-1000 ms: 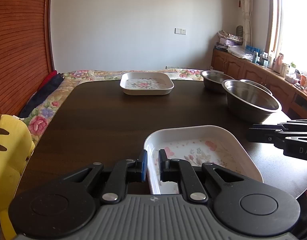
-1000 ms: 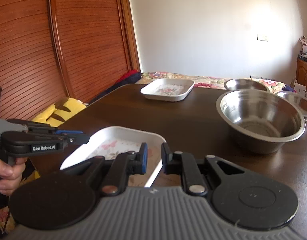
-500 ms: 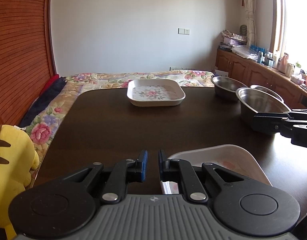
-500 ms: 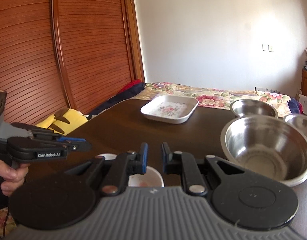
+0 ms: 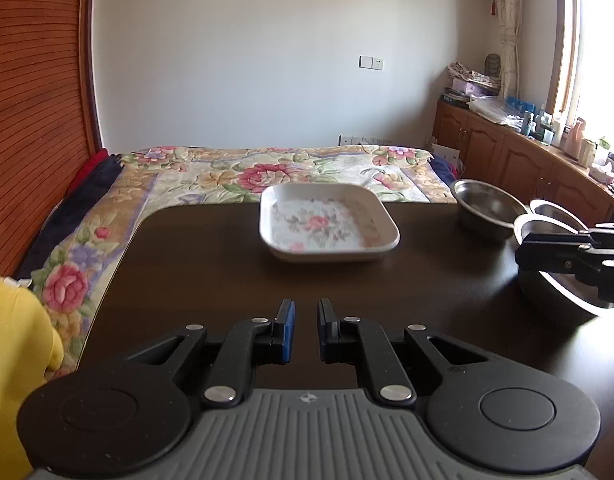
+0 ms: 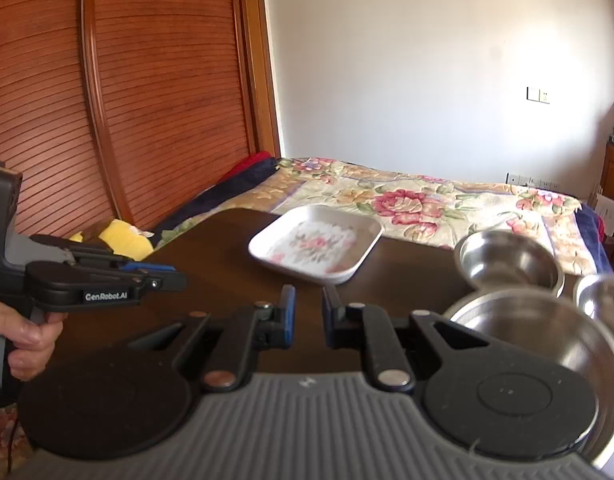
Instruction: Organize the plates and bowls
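On the dark worktop (image 5: 211,264) a white square plate with a flower print (image 5: 327,226) sits alone near the far edge, its rim clear on all sides, so it could serve as the base for a stack. Three steel bowls cluster at the far right corner: a small steel bowl (image 5: 485,208) farthest back, the large steel bowl (image 6: 547,332) nearest, and a third steel bowl (image 6: 603,294) at its right, partly cut off by the frame.

The left gripper (image 5: 305,330) hangs above the near edge, its jaws a narrow gap apart with nothing between them. The right gripper (image 6: 307,318) is likewise slightly parted and empty, just beside the large bowl. Both point toward the plate, probably lining up an approach. A hand (image 6: 25,338) grips the left tool's handle.
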Demonstrator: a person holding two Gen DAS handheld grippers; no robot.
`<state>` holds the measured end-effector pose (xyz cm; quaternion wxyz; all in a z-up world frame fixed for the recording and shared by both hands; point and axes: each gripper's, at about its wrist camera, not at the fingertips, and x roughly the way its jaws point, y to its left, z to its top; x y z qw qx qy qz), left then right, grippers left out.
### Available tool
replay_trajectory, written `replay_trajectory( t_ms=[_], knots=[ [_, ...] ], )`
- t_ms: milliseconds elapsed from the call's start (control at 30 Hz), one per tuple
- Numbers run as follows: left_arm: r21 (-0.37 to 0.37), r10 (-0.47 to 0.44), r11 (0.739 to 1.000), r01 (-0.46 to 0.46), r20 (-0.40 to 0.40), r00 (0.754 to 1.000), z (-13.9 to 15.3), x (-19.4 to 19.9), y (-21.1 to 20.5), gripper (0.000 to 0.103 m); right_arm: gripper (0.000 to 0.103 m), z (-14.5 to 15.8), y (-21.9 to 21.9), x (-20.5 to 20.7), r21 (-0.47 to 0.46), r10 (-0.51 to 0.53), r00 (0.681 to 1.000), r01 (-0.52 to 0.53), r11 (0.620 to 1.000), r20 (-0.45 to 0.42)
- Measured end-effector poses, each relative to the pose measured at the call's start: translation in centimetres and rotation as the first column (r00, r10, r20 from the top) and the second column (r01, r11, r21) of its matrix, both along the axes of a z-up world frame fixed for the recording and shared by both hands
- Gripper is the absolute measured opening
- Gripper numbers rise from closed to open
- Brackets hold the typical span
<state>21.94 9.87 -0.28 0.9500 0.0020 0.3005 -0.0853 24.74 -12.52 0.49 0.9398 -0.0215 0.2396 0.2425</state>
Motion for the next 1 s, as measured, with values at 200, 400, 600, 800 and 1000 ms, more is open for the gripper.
replay_trajectory(
  t_ms=[200,400,600,800,1000],
  knots=[
    [0.001,-0.006,1.000,0.006,-0.004,1.000,1.0,3.4,0.3,0.013,0.017,1.4,0.3,3.8,-0.010,0.008,1.000,-0.009,1.000,-0.022],
    [0.016,0.000,1.000,0.000,-0.030,1.000,0.8,7.4,0.9,0.015,0.022,1.2,0.9,8.0,-0.036,0.013,0.997,-0.015,0.999,-0.074],
    [0.034,0.018,0.999,-0.017,-0.046,0.999,0.4,10.2,1.7,0.026,0.024,0.5,0.9,11.9,-0.077,0.004,0.989,-0.015,0.997,-0.145],
    [0.041,0.019,0.999,-0.016,-0.061,0.998,0.2,12.5,2.4,0.037,0.049,-0.1,1.8,14.8,-0.121,0.027,0.981,-0.051,0.991,-0.193],
    [0.036,-0.008,0.999,0.012,-0.091,0.996,-0.6,14.6,2.4,0.038,0.048,-1.1,3.1,17.1,-0.168,0.037,0.964,-0.083,0.982,-0.263]
  ],
)
